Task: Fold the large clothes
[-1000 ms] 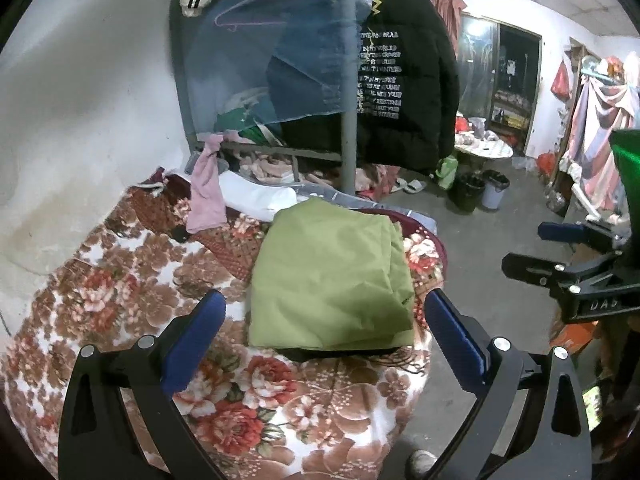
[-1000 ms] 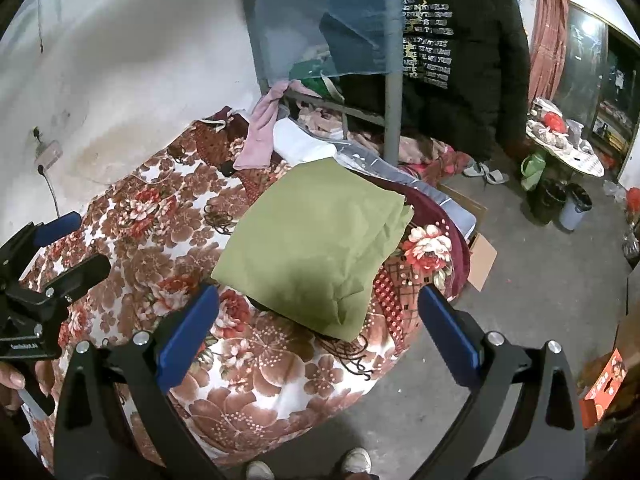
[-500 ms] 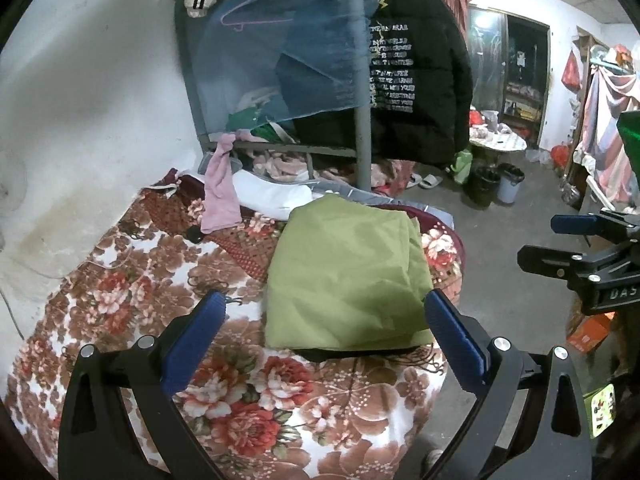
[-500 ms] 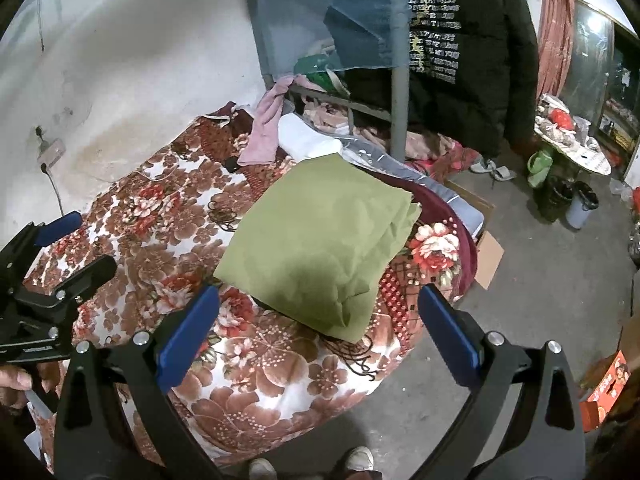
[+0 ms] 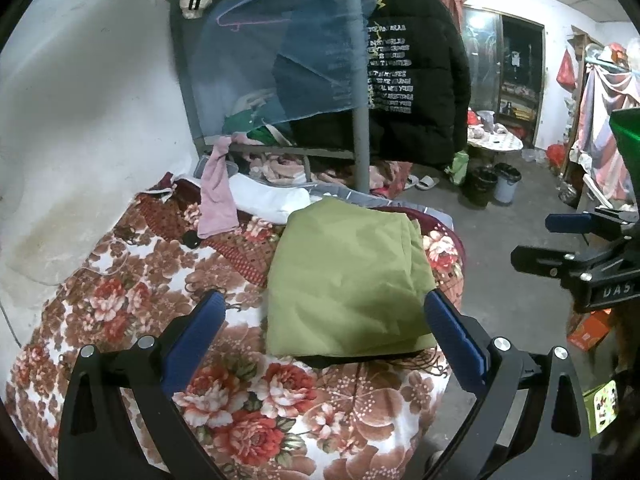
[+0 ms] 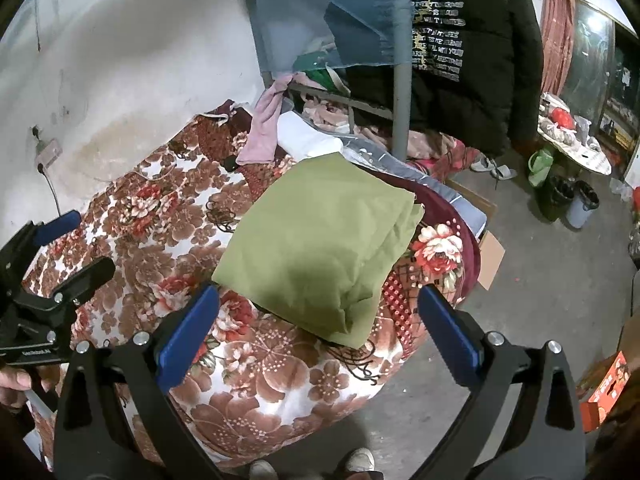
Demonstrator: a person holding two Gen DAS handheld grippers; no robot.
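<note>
Left wrist view: green garment (image 5: 344,280) at frame centre, folded into compact rectangle, lying flat on floral bed cover (image 5: 132,300). Left gripper (image 5: 324,340) fingers wide apart, nothing held, hovering short of near edge. Right gripper (image 5: 560,240) at right edge, apart, empty.

Right wrist view: garment (image 6: 320,248) centre, edges stacked, slight bulge at lower corner. Right gripper (image 6: 316,332) apart, clear of cloth.

Judgement: folding appears complete or near; only tidying or stowing left.

Floral-blanketed bed (image 6: 280,368) under folded green garment (image 6: 320,248), pink cloth (image 6: 264,128), perhaps white pillow (image 6: 306,138).
</note>
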